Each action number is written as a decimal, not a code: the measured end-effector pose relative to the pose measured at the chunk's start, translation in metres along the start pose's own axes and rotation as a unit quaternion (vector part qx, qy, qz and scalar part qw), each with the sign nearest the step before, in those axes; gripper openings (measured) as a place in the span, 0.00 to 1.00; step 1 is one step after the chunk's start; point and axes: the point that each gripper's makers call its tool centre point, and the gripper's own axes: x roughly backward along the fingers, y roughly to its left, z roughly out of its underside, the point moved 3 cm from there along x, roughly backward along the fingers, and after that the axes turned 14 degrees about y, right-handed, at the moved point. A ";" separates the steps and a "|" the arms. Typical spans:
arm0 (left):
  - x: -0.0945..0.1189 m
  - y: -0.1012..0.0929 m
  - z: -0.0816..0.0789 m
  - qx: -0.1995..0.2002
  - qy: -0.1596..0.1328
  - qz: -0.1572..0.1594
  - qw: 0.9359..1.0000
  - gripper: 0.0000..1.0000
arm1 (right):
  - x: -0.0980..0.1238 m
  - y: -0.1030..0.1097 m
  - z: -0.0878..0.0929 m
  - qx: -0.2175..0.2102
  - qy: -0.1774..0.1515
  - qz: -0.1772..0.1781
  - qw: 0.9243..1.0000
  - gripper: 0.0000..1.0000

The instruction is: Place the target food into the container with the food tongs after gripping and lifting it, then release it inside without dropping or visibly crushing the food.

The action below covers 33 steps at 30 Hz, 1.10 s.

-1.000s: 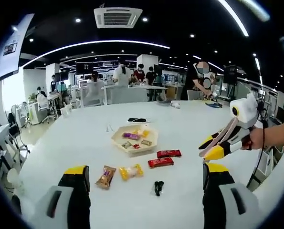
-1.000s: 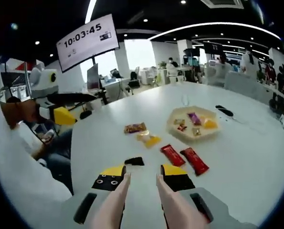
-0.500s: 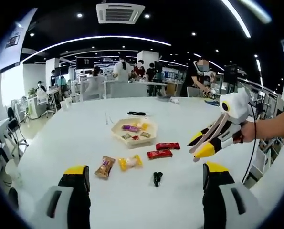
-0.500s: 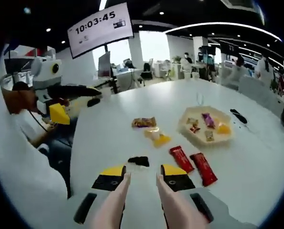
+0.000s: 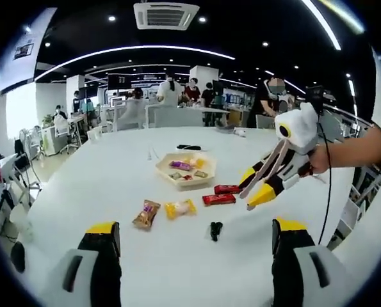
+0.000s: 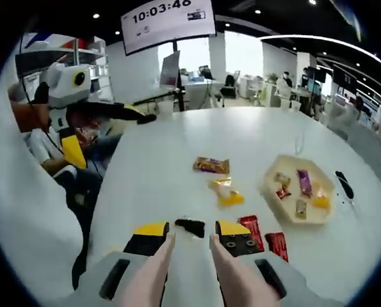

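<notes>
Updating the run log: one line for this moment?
right tool: open, above red bars | left tool: open, idle | tray: holds snacks

The white worktop (image 5: 113, 185) is viewed by the left gripper view from well above its near edge, looking across it along widely parted jaws. The same worktop (image 6: 177, 147) is seen by the right gripper view from closer and steeper, from the opposite side. The tray (image 5: 185, 170) (image 6: 300, 198), the snack packets and both red bars are shared.
</notes>
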 end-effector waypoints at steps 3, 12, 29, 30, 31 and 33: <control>0.006 -0.003 0.002 0.013 -0.008 0.018 1.000 0.99 | -0.005 -0.003 -0.004 0.010 0.007 -0.003 1.000 0.28; 0.012 -0.006 0.001 0.062 -0.049 0.047 0.996 0.99 | -0.012 -0.012 0.000 0.005 0.012 -0.012 1.000 0.28; -0.003 -0.020 0.003 -0.017 0.009 0.045 0.999 0.99 | -0.021 -0.021 -0.001 -0.002 0.013 -0.012 1.000 0.28; -0.004 -0.019 0.002 -0.020 0.005 0.043 0.999 0.99 | -0.022 -0.021 -0.001 0.000 0.015 -0.013 1.000 0.28; -0.004 -0.019 0.002 -0.020 0.008 0.042 0.999 0.99 | -0.024 -0.022 0.002 0.005 0.022 -0.014 1.000 0.28; -0.004 -0.018 0.003 -0.021 0.010 0.039 0.999 0.99 | -0.028 -0.023 0.004 0.017 0.034 -0.014 0.999 0.28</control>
